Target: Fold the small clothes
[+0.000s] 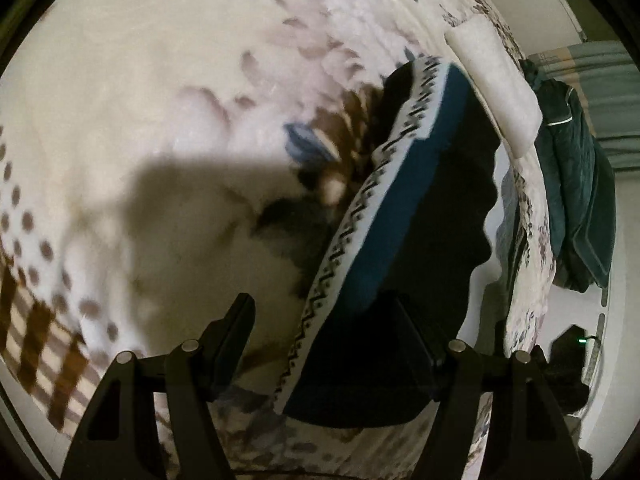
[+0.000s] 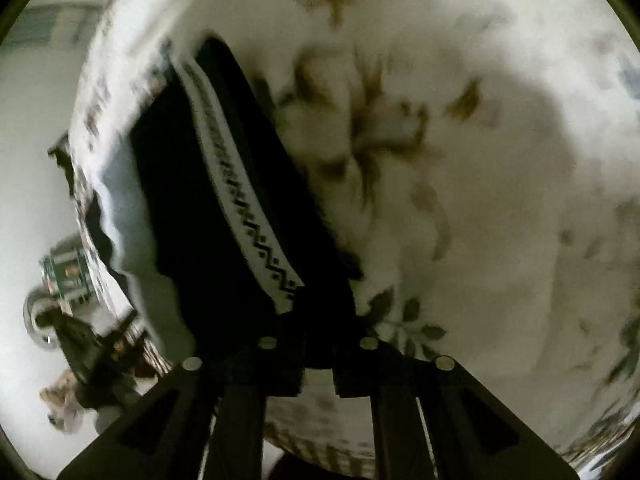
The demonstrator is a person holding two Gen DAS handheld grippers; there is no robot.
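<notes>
A small dark garment (image 1: 420, 248) with a blue band and a white zigzag-patterned band lies on the floral blanket (image 1: 160, 120). My left gripper (image 1: 324, 332) is open; its right finger (image 1: 416, 344) rests on the garment's near part and its left finger (image 1: 232, 336) is over the blanket. In the right wrist view the same garment (image 2: 224, 216) stretches away from my right gripper (image 2: 318, 360), whose fingers are close together on the garment's near edge. This view is blurred.
A folded white cloth (image 1: 496, 92) lies near the blanket's far right edge. A dark green garment (image 1: 576, 200) hangs beyond it. The bed's edge and pale floor show at the left of the right wrist view (image 2: 32, 200), with small objects (image 2: 68, 280) there.
</notes>
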